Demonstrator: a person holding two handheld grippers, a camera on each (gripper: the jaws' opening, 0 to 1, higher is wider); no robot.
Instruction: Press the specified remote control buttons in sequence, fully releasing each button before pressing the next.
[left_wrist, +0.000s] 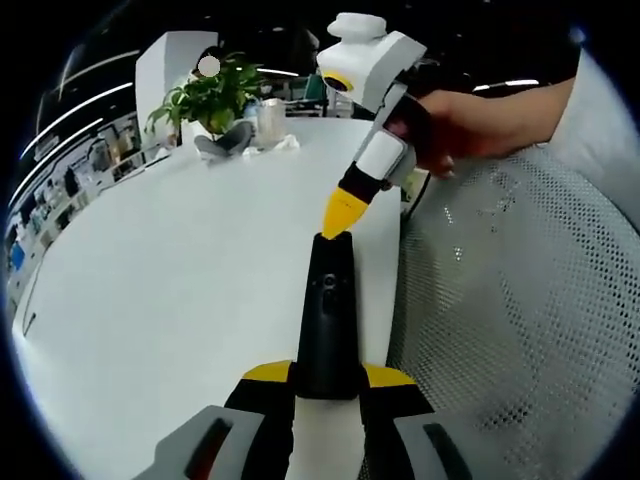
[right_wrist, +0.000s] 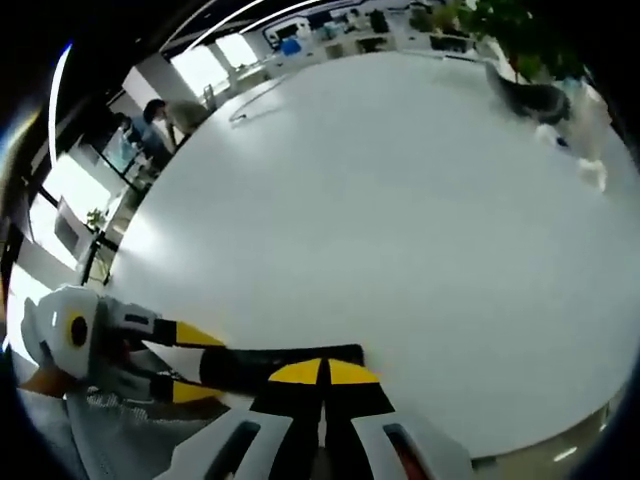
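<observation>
Right now the left gripper (left_wrist: 328, 385) is clamped around the near end of the black remote (left_wrist: 329, 320), holding it out over the edge of the white surface (left_wrist: 180, 270). The right gripper (left_wrist: 338, 222) has its yellow tips pressed together with nothing between them, and they touch the far end of the remote like a poking finger. In the right gripper view the same remote (right_wrist: 250, 365) lies sideways just past those closed tips (right_wrist: 324, 372), with the left gripper (right_wrist: 185, 362) holding it from the left. A hand (left_wrist: 470, 125) holds the right gripper near a white mesh chair (left_wrist: 510, 300). A green plant (left_wrist: 205, 98) stands far back on the surface. I think the poke could go wrong if the tips slide off a small button, or push so hard that the remote tips in the left gripper. The buttons are too small to tell apart here, so hitting the wrong one is easy.
</observation>
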